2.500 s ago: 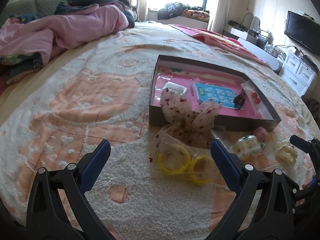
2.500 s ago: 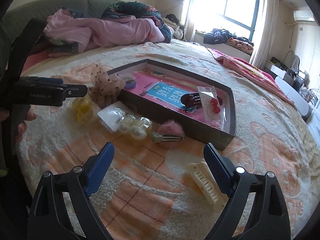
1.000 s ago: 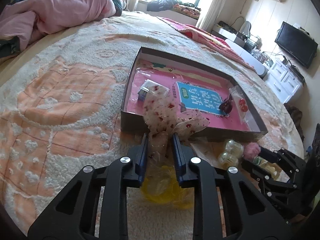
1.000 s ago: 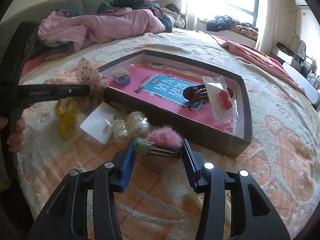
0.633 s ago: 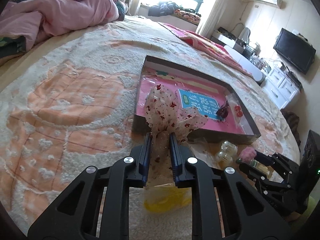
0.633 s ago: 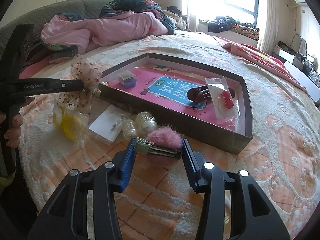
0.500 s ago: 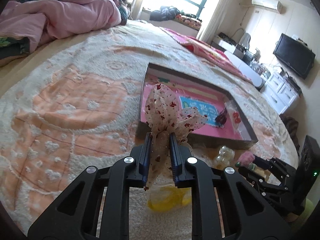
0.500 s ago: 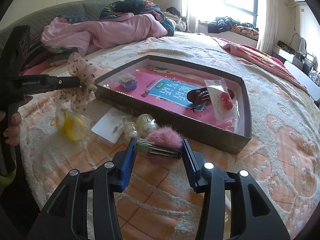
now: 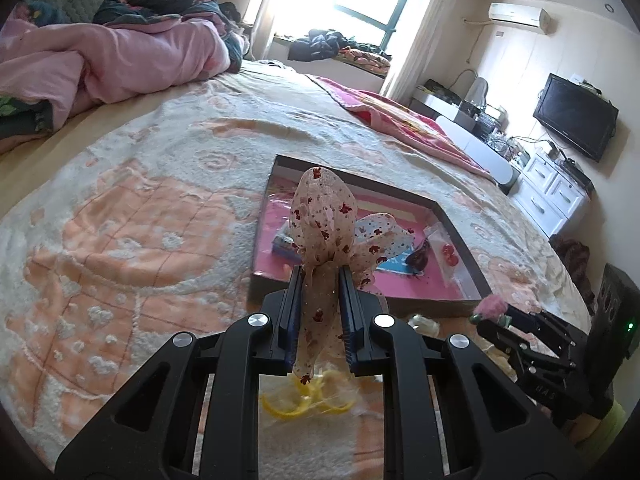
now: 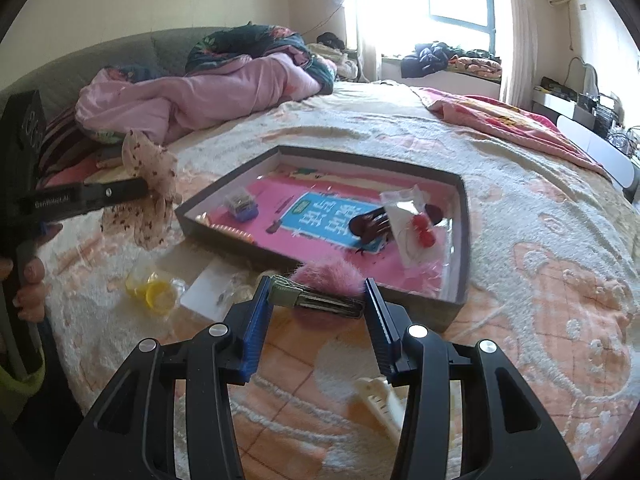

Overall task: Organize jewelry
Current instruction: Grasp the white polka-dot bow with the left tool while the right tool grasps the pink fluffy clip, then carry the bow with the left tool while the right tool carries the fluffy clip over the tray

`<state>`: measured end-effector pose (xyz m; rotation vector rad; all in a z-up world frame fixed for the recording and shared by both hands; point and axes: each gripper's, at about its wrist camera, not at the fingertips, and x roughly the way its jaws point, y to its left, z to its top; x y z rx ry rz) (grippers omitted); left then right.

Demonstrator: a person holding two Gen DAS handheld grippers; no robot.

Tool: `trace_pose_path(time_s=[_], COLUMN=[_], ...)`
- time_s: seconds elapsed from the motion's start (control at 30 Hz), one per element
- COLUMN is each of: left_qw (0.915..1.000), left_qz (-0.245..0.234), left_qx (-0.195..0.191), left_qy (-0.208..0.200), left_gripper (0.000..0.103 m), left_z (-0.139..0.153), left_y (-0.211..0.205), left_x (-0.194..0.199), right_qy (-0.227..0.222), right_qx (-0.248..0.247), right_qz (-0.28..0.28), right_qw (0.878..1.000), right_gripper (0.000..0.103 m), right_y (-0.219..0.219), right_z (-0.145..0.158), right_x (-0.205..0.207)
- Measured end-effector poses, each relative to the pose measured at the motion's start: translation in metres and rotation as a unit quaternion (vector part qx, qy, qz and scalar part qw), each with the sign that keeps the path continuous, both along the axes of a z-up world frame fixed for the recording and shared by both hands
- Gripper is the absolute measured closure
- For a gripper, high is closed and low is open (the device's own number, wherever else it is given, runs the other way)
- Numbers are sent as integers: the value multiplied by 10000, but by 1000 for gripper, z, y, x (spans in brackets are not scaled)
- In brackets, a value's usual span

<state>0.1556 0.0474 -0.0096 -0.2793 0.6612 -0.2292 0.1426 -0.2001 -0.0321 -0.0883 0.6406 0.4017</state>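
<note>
Left tool (image 9: 320,312) clamped on a spotted gauze bow (image 9: 326,224), raised clear of the bed (image 9: 120,240) just short of the tray (image 9: 460,220); bow's tails dangling between the blue pads. Right tool (image 10: 316,308) pinched on a pink pompom clip (image 10: 320,294), gripped end to end across its metal bar, at the tray's near wall. Inside the tray: a small blue box (image 10: 241,204), a dark hair clip (image 10: 370,222), a clear bag with red beads (image 10: 416,232), all on a pink and blue card. On the bedspread beside the tray: yellow rings (image 10: 154,290) in clear wrap, a white packet (image 10: 218,292). Near the right tool, a cream comb clip (image 10: 378,402), partly hidden by one finger. From the left wrist view: yellow rings directly beneath the lifted bow, right tool at the tray's near right corner. Beyond: pink quilt (image 9: 112,60) bunched at the head of the bed.
</note>
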Motion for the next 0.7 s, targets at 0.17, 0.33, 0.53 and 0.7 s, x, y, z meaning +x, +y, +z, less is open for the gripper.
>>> trace_pose_path(time_s=[0.17,0.33,0.53,0.7], left_qw=[9998,9991,9984,9971], left_qz=[-173,-315,-419,-538], left_qx=[112,238,341,513], left_qy=[-57,-127,-149,-178], left_gripper=[92,92,92,92], left_z=[6,9,10,10], left_y=[-19,-36,-51,-66], left_x=[9,18,38,59], right_qy=[-52,-93,-176,-214], right_qx=[76,133,143,138], right_qz=[-144,-303,-446,-554], right_qw=[9999,9994,9987,9981], right_gripper=[60,60,60,60], right_y=[-12,-22,-32,-38], right_z=[7,11,18,21], right_x=[6,13,24,34])
